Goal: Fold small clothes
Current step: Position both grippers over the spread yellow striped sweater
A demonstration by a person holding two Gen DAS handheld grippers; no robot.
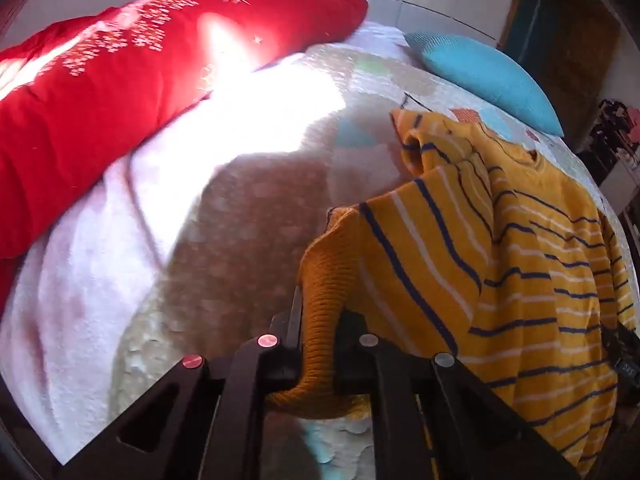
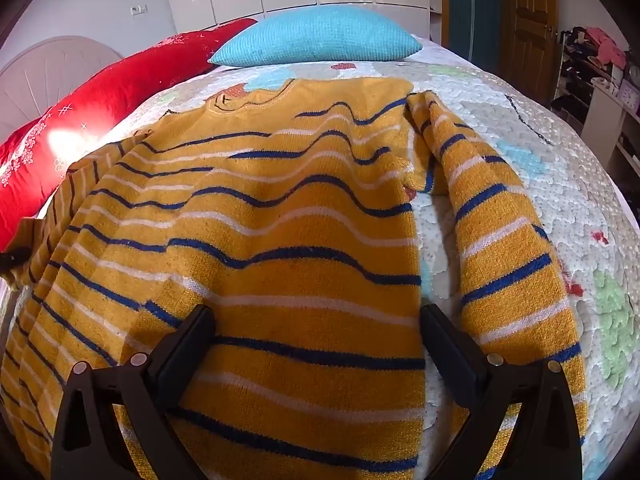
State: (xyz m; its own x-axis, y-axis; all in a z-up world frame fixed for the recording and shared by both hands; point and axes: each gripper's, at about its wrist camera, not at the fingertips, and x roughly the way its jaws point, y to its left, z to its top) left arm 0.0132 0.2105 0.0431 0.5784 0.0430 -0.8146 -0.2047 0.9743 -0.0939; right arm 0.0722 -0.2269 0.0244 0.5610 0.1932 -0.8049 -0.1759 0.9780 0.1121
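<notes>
A small mustard-yellow sweater (image 2: 280,208) with navy and white stripes lies on the patterned bedspread (image 2: 560,184), neck toward the pillows. Its right sleeve (image 2: 500,240) lies stretched out beside the body. My left gripper (image 1: 320,312) is shut on the ribbed cuff of the left sleeve (image 1: 320,320) and holds it lifted beside the sweater body (image 1: 540,280). My right gripper (image 2: 316,320) is open, its jaws wide apart, straddling the lower body of the sweater near its right edge.
A long red pillow (image 1: 120,80) lies along the left; it also shows in the right wrist view (image 2: 100,100). A turquoise cushion (image 2: 320,40) sits at the head of the bed. A white fleece blanket (image 1: 100,248) lies below the red pillow. Shelves (image 2: 592,80) stand at right.
</notes>
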